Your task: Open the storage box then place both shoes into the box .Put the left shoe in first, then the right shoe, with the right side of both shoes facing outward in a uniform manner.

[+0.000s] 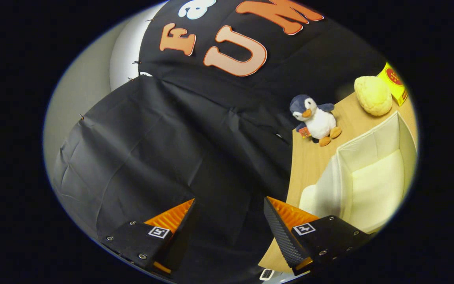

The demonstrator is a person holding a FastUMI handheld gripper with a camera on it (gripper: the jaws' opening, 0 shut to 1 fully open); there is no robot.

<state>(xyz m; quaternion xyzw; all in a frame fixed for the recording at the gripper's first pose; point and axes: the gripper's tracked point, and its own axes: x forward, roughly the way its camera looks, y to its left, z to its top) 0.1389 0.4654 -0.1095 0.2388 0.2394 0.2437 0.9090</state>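
Hanging tilted before the black cloth wall point(164, 157), the gripper point(229, 221) has its fingers apart with nothing between them. To their right, on the wooden table point(309, 157), sits the white storage box point(373, 173), open at the top. Beyond the box stand a plush penguin point(315, 118), a yellow spongy lump point(373, 95) and a yellow carton point(394, 83).

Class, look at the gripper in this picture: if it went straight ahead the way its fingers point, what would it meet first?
Probably the black cloth wall: the gripper, fingers open and holding nothing, points at it, off the table edge. The open box and penguin lie to the side. Depth is unclear.
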